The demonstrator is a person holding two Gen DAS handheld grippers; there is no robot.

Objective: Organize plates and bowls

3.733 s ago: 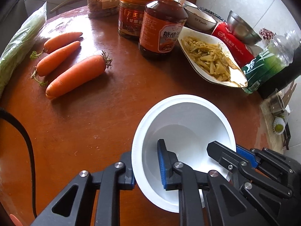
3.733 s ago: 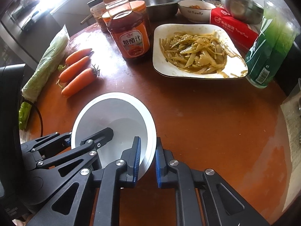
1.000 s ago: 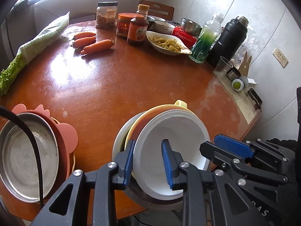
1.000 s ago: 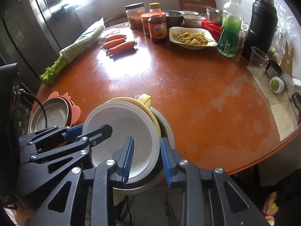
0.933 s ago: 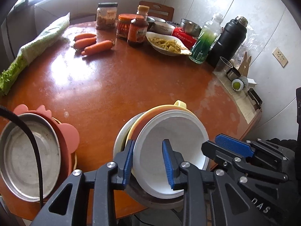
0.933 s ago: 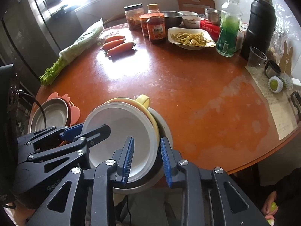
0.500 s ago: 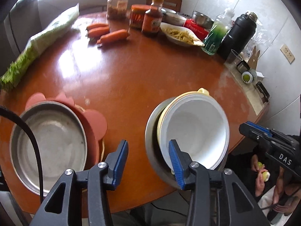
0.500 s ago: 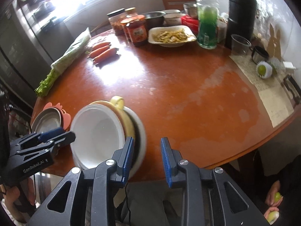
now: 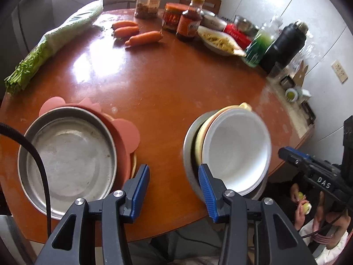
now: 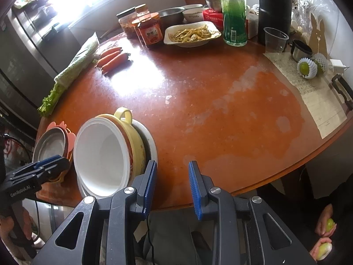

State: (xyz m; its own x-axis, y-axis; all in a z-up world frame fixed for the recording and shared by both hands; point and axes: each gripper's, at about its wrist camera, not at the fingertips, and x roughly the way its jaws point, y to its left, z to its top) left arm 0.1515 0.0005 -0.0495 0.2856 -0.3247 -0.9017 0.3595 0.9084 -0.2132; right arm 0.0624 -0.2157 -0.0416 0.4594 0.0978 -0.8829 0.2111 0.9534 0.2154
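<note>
While the white bowl [image 9: 236,148] sits nested beside them, left gripper [image 9: 174,190] and right gripper [image 10: 172,183] stand parted, empty.

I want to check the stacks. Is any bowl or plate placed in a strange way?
Yes. The white bowl leans sideways in the yellow bowl, not nested level, and this stack sits at the table edge, partly overhanging.

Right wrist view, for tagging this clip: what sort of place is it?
Probably a home dining area: a round wooden table with a plate of cooked food, raw carrots, and stacked bowls.
</note>
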